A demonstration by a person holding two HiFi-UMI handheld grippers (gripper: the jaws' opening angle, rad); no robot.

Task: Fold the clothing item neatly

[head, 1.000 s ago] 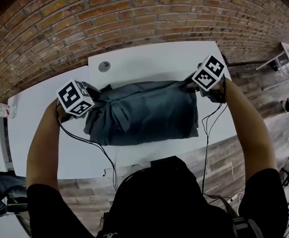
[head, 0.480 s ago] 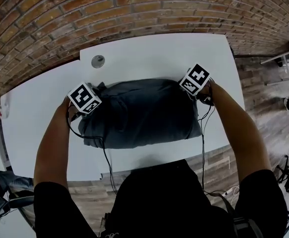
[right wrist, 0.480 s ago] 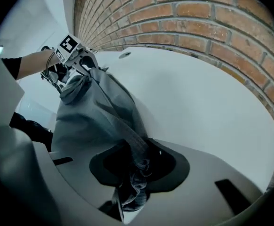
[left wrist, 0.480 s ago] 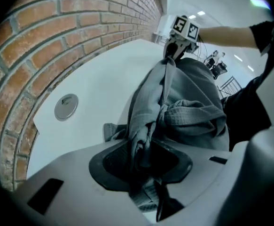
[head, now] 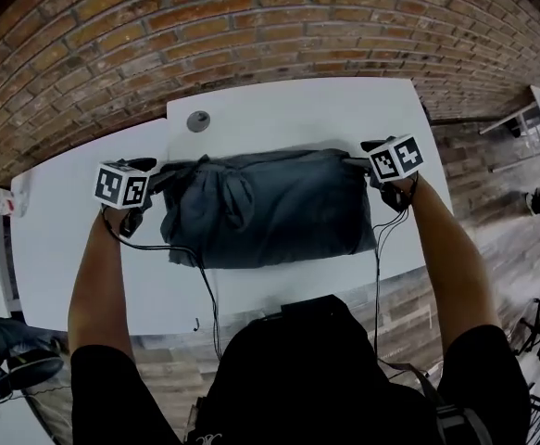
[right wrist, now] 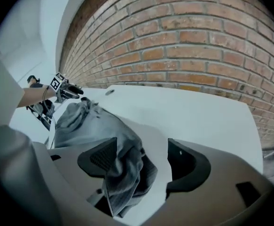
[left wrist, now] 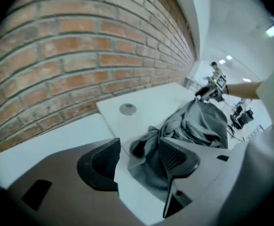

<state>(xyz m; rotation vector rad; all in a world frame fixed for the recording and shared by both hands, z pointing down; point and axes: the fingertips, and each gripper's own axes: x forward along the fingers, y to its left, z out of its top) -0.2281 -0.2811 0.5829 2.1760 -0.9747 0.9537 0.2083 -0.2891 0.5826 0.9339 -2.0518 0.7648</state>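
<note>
A dark grey garment (head: pixel 270 207) lies folded in a rough rectangle on the white table (head: pixel 297 109). My left gripper (head: pixel 151 169) is at its far left corner. Its jaws have just been opening and stand apart; in the left gripper view (left wrist: pixel 139 161) a bunched fold of the garment (left wrist: pixel 193 126) lies between them against the right pad (left wrist: pixel 176 159), not pinched. My right gripper (head: pixel 362 154) is at the far right corner. Its jaws have also just been opening. In the right gripper view (right wrist: pixel 144 164) the garment's corner (right wrist: pixel 125 168) hangs loosely beside the left pad (right wrist: pixel 99 158).
A round grommet (head: pixel 198 121) sits in the table behind the garment, also seen as the grommet (left wrist: pixel 128 109). A brick wall (head: pixel 251 26) runs close along the table's far edge. Cables (head: pixel 200 281) trail from both grippers over the near edge.
Both grippers have come down to the table and opened, letting go of the garment's far corners. The left one has drawn off to the left. The garment has settled flat.
</note>
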